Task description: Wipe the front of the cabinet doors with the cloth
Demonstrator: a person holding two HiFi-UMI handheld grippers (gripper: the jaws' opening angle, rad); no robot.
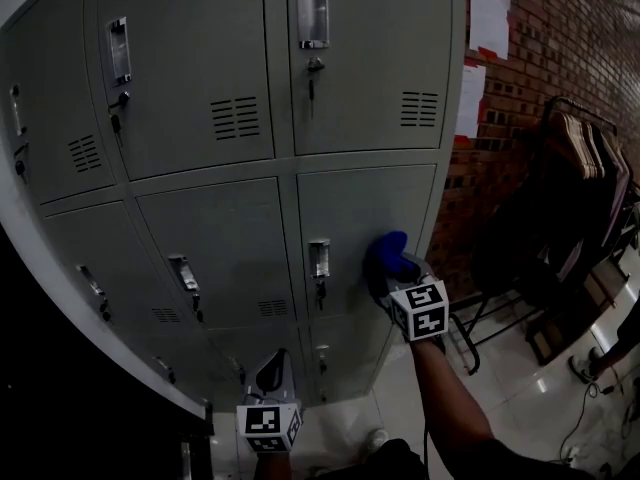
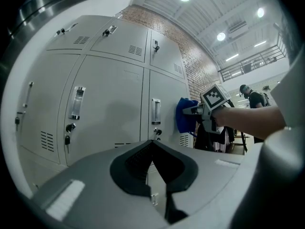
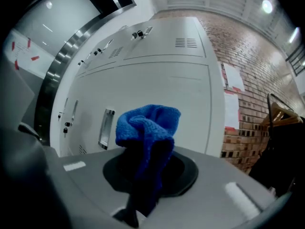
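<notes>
Cabinet doors [image 1: 210, 233]: grey metal locker fronts in stacked rows, each with a recessed handle, a keyed lock below it and a small louvre vent. The bank curves away to the left in the head view. Cloth [image 1: 385, 252]: blue, nubby weave, bunched into a rounded wad with a fold down its middle, as the right gripper view shows [image 3: 148, 125]. It sits at the face of the right-hand door in the middle row, just right of that door's handle [image 1: 319, 258] and near the cabinet's right edge. Actual contact with the metal cannot be confirmed. Left gripper [image 1: 270, 370]: held low at bottom centre and aimed at the bottom row of doors. Its jaws are brought together tip to tip with nothing between them [image 2: 152, 147], well apart from the cloth. Right gripper [image 1: 398, 271]: raised higher and to the right, pointing into the door. Its jaws are clamped on the lower part of the cloth, and the wad stands up out of them [image 3: 145, 175]. The forearm [image 1: 447, 398] runs up from the lower edge nearly straight to it. Right of the cabinet, a brick wall [image 1: 570, 38] carries pinned paper sheets [image 1: 489, 16]. A dark rack [image 1: 575, 193] stands close on that side. Pale tiled floor [image 1: 520, 383] lies open below it.
</notes>
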